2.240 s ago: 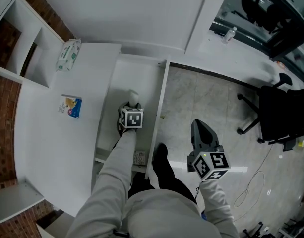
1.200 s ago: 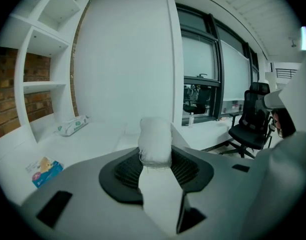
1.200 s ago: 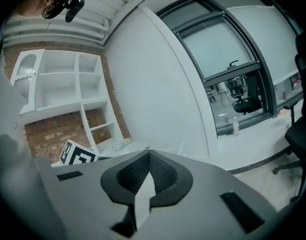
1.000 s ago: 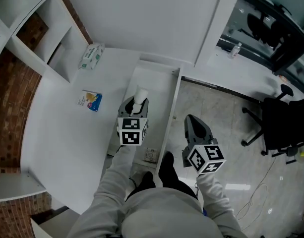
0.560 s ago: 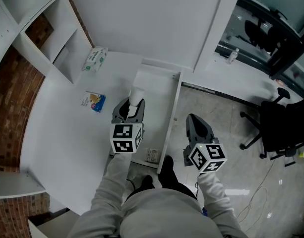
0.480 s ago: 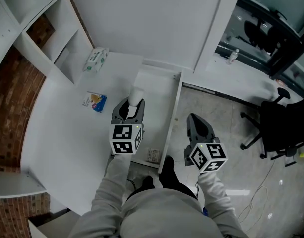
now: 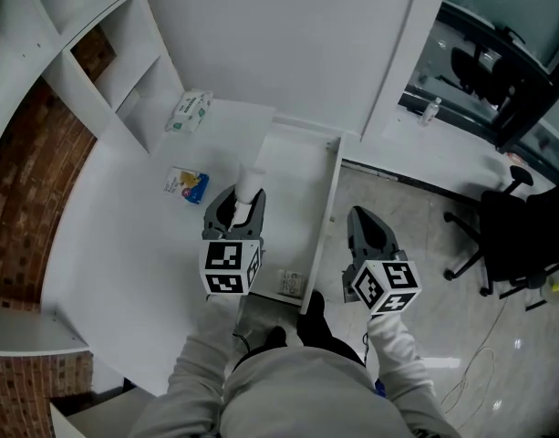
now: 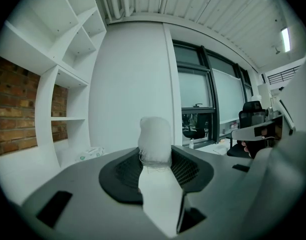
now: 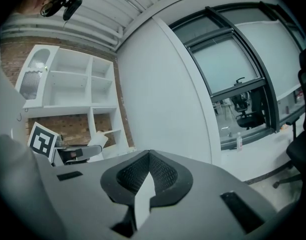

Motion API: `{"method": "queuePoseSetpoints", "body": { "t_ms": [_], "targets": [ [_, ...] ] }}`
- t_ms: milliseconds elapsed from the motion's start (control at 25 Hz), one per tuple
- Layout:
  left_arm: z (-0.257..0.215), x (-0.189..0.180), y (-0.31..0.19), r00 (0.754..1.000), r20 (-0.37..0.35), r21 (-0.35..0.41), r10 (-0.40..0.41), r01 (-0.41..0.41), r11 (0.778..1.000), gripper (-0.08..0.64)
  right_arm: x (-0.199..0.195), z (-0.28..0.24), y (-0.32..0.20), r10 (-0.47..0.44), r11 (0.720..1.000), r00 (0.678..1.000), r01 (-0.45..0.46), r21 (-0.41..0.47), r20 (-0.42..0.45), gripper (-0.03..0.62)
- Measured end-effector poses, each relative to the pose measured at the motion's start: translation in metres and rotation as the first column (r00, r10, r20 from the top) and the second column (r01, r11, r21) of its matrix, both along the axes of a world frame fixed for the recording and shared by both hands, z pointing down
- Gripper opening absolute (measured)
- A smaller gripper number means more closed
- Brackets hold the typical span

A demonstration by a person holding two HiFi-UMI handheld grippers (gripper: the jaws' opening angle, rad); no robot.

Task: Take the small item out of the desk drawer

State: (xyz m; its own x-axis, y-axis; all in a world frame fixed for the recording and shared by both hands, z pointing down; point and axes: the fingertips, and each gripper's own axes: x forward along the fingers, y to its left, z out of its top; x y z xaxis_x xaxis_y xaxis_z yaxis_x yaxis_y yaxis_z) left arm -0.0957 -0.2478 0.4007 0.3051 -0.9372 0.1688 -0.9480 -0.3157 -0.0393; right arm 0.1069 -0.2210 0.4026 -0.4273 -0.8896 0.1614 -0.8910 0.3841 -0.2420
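My left gripper (image 7: 242,204) is shut on the small item (image 7: 249,179), a white roll-shaped piece with a fuzzy rounded top. It holds it up above the left side of the open white desk drawer (image 7: 332,199). In the left gripper view the small item (image 8: 155,143) stands upright between the jaws of the left gripper (image 8: 155,181), and its top pokes out past them. My right gripper (image 7: 365,228) hangs shut and empty over the floor to the right of the drawer. Nothing lies between the jaws of the right gripper (image 9: 147,181).
On the white desk (image 7: 115,254) lie a blue-and-yellow packet (image 7: 186,184) and a tissue pack (image 7: 190,110). White shelves (image 7: 106,71) stand at the left. A small printed thing (image 7: 289,283) lies at the drawer's near end. A black office chair (image 7: 521,222) is at the right.
My left gripper has risen out of the drawer with the white item and drawn slightly left and nearer to me. The right gripper has barely moved.
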Motion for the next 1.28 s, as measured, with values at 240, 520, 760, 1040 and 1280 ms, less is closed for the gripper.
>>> {"method": "queuePoseSetpoints", "body": {
  "t_ms": [240, 520, 760, 1040, 1280],
  "targets": [
    [-0.006, -0.014, 0.014, 1.000, -0.016, 0.015, 0.003, -0.003, 1.000, 0.176, -0.010, -0.005, 0.007, -0.003, 1.000, 1.000, 0.003, 0.017, -0.018, 0.028],
    [-0.011, -0.020, 0.022, 0.999, -0.045, 0.025, 0.013, -0.012, 1.000, 0.176, -0.018, -0.010, 0.012, -0.010, 0.999, 0.998, 0.012, 0.038, -0.054, 0.026],
    [-0.011, -0.024, 0.026, 0.999, -0.047, 0.027, 0.022, -0.021, 0.999, 0.176, -0.025, -0.011, 0.014, -0.016, 0.999, 0.997, 0.020, 0.045, -0.080, 0.026],
    [-0.009, -0.028, 0.026, 0.998, -0.053, 0.020, 0.027, -0.026, 0.999, 0.176, -0.026, -0.011, 0.012, -0.008, 0.999, 0.997, 0.011, 0.041, -0.079, 0.026],
    [-0.008, -0.028, 0.026, 0.998, -0.057, 0.020, 0.031, -0.029, 0.999, 0.176, -0.027, -0.011, 0.009, -0.006, 0.999, 0.997, 0.009, 0.040, -0.073, 0.026]
  ]
}}
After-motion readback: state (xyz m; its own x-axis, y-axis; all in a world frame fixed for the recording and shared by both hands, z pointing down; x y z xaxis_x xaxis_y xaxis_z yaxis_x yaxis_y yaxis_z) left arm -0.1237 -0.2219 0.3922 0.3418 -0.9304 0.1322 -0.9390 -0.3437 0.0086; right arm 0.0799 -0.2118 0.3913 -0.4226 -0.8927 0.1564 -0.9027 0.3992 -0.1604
